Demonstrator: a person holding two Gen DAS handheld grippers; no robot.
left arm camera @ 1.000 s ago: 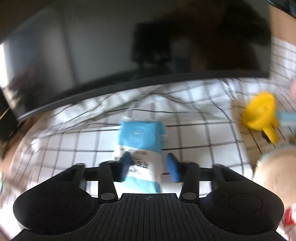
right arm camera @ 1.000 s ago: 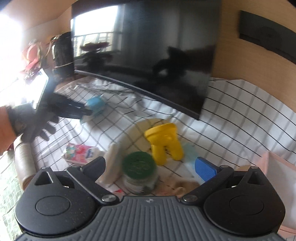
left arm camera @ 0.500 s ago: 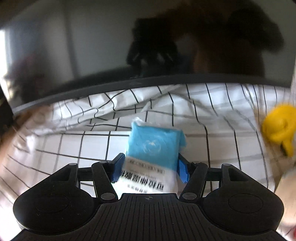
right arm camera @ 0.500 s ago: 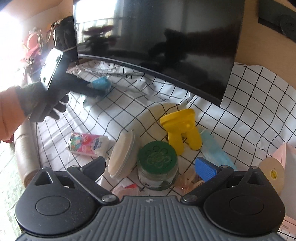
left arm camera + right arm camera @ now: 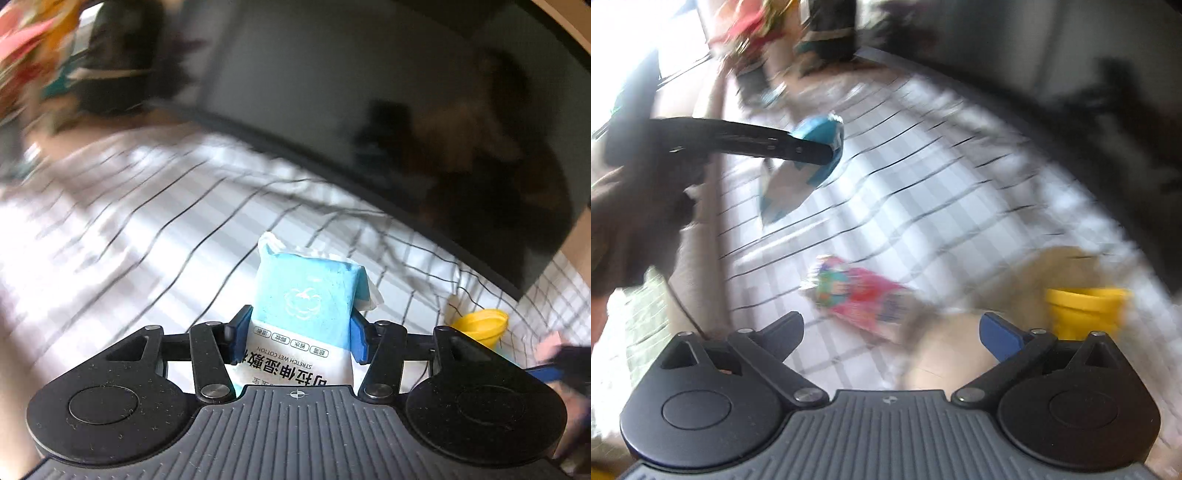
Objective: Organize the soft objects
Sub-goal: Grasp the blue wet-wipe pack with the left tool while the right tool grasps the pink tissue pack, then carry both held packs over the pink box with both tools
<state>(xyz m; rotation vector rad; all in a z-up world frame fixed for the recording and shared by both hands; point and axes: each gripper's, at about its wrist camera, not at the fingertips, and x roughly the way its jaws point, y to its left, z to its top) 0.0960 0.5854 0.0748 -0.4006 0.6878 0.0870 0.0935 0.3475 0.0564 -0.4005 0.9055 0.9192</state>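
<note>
Left gripper [image 5: 297,334]: black housing, grey ribbed plate with a small white crosshair mark, two round black discs, black linkage bars with silver screws, blue pads [image 5: 241,332] on the fingers. Right gripper [image 5: 891,332]: same black housing, grey ribbed plate with crosshair mark, round discs, silver screws on black linkages, one blue pad [image 5: 1001,338] showing, the other finger dark. Left hand [image 5: 642,206]: dark glove, blurred.

Your left gripper [image 5: 298,338] has its jaws clamped on the wipes pack [image 5: 303,314]. Your right gripper [image 5: 892,332] holds its jaws spread wide.
</note>
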